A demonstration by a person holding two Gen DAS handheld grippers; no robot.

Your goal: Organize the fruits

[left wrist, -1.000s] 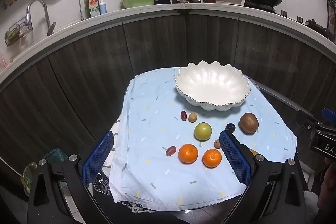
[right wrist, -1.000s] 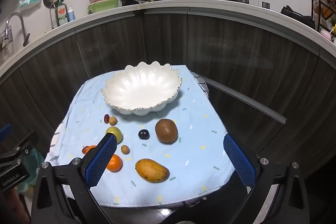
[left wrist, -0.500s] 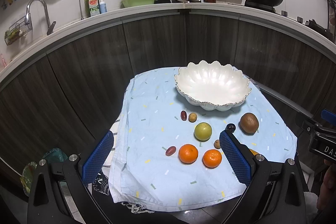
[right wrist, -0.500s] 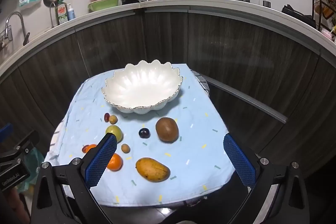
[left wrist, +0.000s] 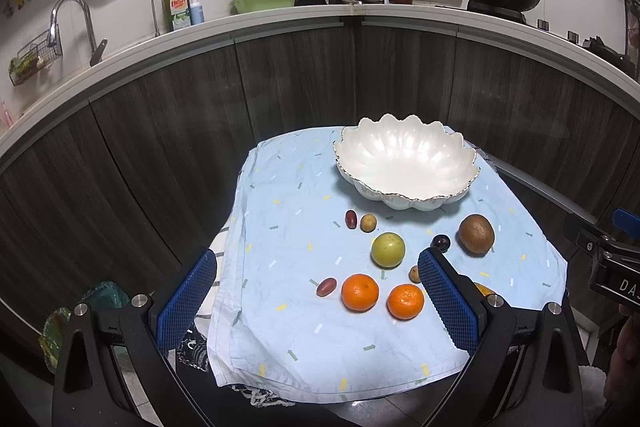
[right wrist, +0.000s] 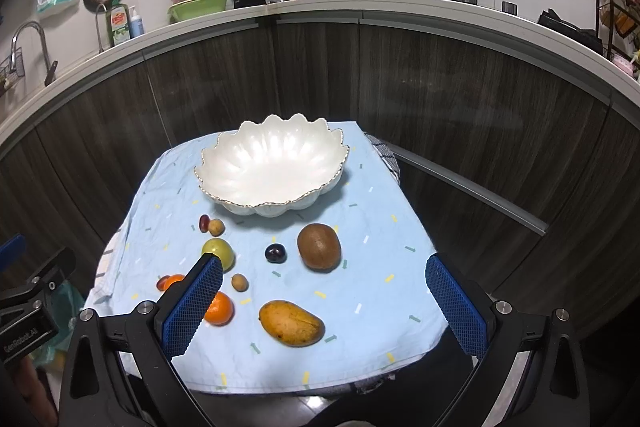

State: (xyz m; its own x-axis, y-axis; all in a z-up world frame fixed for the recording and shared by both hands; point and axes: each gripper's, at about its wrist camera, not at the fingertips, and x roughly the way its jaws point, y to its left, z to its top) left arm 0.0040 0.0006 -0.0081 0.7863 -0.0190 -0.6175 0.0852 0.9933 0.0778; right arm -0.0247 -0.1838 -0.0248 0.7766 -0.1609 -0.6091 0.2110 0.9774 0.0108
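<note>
Grippers: left gripper point(left wrist: 318, 301) | right gripper point(right wrist: 324, 303) | both hover above cloth point(left wrist: 280, 227) | jaws wide apart, holding nothing

The bowl point(right wrist: 272, 167) is glossy white ceramic with a thin gilt rim, set on a matt, creased cotton-like cloth point(right wrist: 360, 291). The kiwi point(right wrist: 319, 247) looks rough and dull, the mango point(right wrist: 291, 323) smooth-skinned, and the gripper pads point(right wrist: 456, 311) are blue dimpled rubber.

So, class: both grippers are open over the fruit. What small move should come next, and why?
Probably lower the right gripper onto the mango: it lies nearest between the open jaws, and the white bowl is still empty.
</note>
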